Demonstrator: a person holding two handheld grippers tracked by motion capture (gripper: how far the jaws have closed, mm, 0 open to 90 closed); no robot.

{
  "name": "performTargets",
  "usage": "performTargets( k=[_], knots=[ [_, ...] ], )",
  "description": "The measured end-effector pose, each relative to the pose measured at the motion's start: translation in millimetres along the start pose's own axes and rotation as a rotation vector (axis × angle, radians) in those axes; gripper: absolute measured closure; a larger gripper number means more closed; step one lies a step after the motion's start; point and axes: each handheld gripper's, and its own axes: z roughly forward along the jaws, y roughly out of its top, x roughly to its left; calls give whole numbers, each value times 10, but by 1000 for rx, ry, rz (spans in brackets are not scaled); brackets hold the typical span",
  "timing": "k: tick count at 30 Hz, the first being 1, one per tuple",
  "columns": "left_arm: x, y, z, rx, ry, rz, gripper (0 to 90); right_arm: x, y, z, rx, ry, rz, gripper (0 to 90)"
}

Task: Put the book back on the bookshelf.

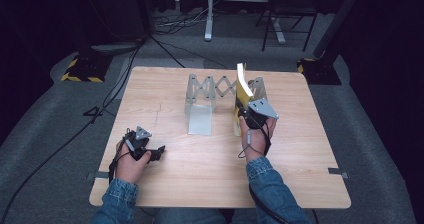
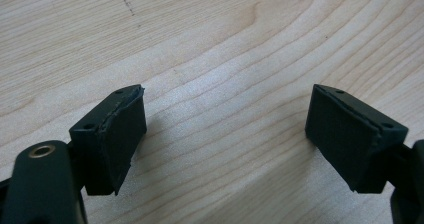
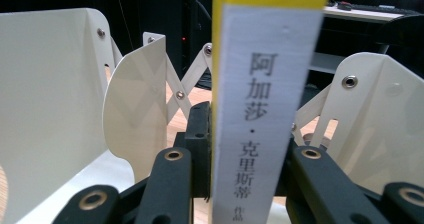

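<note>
A yellow and white book (image 1: 243, 86) stands upright at the right end of a grey expanding metal book rack (image 1: 210, 91) in the middle of the wooden table (image 1: 165, 179). My right gripper (image 1: 248, 115) is shut on the book's lower spine. In the right gripper view the white spine (image 3: 262, 114) with printed characters rises between my two black jaws, with rack dividers (image 3: 132, 114) on both sides. My left gripper (image 1: 159, 151) rests low at the table's front left, open, with bare wood between its pads (image 2: 122, 134).
The rack's flat base plate (image 1: 200, 119) lies toward the front of its left slot. Cables (image 1: 55, 149) run over the grey floor left of the table. Black stands with yellow-striped bases (image 1: 82, 69) and a desk frame (image 1: 240, 14) sit beyond the table.
</note>
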Motion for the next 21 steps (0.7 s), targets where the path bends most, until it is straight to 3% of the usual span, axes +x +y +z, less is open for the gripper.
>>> performTargets(
  k=[9,16,21],
  knots=[
    [-2,-1,0,-1,2,0,170,-44,14,-27,14,-4,-9,677],
    [-16,-25,-24,0,-3,1,170,-66,140,-137,-9,15,1,411],
    [-20,-65,-62,-1,-6,12,170,-71,249,-289,-16,47,-8,338]
  ],
)
